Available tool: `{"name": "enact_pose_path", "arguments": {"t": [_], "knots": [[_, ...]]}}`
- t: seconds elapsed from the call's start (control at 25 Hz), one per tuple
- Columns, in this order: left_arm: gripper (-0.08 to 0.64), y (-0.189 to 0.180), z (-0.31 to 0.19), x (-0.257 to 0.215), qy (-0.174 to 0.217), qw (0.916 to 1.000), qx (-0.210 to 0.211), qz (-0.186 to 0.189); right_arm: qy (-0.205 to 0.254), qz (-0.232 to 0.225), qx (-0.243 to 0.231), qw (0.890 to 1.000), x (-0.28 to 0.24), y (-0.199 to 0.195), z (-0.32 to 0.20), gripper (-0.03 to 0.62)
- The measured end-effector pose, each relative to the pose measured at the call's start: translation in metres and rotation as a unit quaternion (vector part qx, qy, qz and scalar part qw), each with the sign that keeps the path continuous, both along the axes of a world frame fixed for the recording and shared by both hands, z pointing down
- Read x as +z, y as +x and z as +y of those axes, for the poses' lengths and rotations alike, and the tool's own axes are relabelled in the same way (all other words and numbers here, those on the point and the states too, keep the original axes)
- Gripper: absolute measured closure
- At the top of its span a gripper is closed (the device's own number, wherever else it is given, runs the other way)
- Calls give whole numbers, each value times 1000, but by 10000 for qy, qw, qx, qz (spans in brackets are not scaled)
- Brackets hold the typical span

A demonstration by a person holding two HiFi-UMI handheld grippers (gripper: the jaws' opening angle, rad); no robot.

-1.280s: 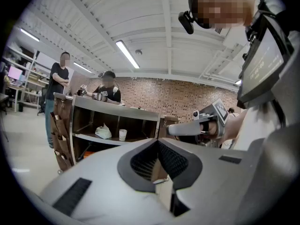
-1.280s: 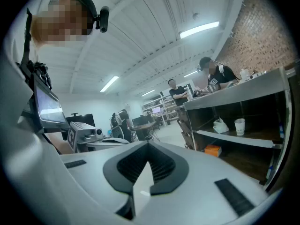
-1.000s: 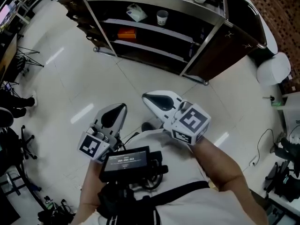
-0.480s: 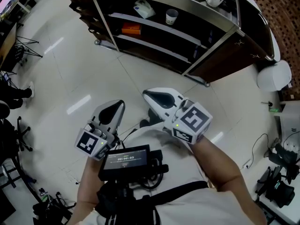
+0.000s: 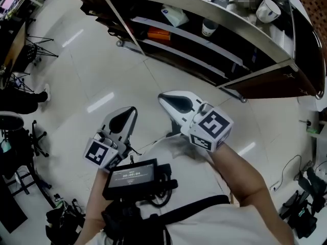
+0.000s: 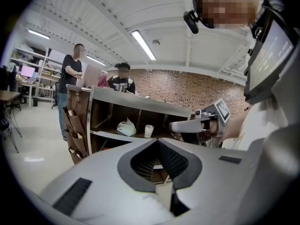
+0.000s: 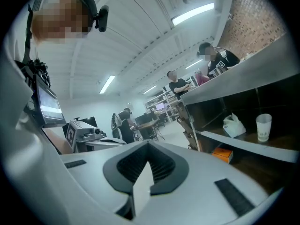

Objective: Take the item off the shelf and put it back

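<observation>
A dark shelf unit (image 5: 214, 14) with metal rails stands ahead. On its upper shelf lie a white bag (image 5: 175, 15) and a paper cup (image 5: 208, 27); an orange box (image 5: 158, 34) sits one shelf lower. My left gripper (image 5: 131, 112) and right gripper (image 5: 165, 99) hover side by side over the floor, well short of the shelf, both shut and empty. The left gripper view looks past the left gripper (image 6: 158, 142) to the bag (image 6: 126, 127) and cup (image 6: 149, 131). From the right gripper (image 7: 147, 144), its own view shows bag (image 7: 233, 124), cup (image 7: 264, 127) and box (image 7: 222, 153).
Mugs (image 5: 266, 9) stand on the shelf unit's top. Two people (image 6: 123, 81) stand behind it, and another (image 6: 71, 76) at its left end. Office chairs and stands (image 5: 20, 137) crowd the left edge; cables and gear (image 5: 306, 208) lie at the right.
Both grippers have moved forward and a little up toward the shelf, which now stands closer and larger in view. Both stay shut and empty.
</observation>
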State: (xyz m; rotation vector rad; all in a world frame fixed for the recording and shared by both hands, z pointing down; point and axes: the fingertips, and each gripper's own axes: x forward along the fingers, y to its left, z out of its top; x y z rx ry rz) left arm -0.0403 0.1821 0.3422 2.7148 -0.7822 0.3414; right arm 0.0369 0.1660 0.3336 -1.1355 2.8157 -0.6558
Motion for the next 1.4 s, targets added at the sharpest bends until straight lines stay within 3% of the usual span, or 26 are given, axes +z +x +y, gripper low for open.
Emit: {"name": "enact_pose_path", "arguments": {"t": [0.16, 0.48, 0.64, 0.8, 0.96, 1.16, 1.28, 1.4], "knots": [[551, 9, -19, -54, 7, 10000, 59, -62, -83, 21, 62, 9999, -46, 10, -16, 586], [551, 51, -107, -29, -181, 9995, 73, -242, -87, 58, 36, 9999, -29, 41, -100, 586], [551, 61, -137, -23, -179, 9996, -91, -204, -82, 428, 66, 9990, -14, 54, -126, 586], [551, 54, -154, -9, -262, 9993, -234, -160, 36, 1153, 45, 9933, 3, 53, -143, 586], [551, 37, -168, 6, -330, 9989, -321, -121, -150, 1412, 116, 9898, 21, 50, -156, 586], [551, 10, -187, 31, -553, 9977, -376, -64, -473, 1628, 843, 9819, 38, 69, -187, 583], [551, 4, -202, 41, -591, 9979, -282, -14, -636, 1838, 1500, 9694, 50, 94, -209, 580], [552, 12, -214, 53, -569, 9982, -191, 15, -760, 2220, 1864, 9540, 64, 114, -225, 578]]}}
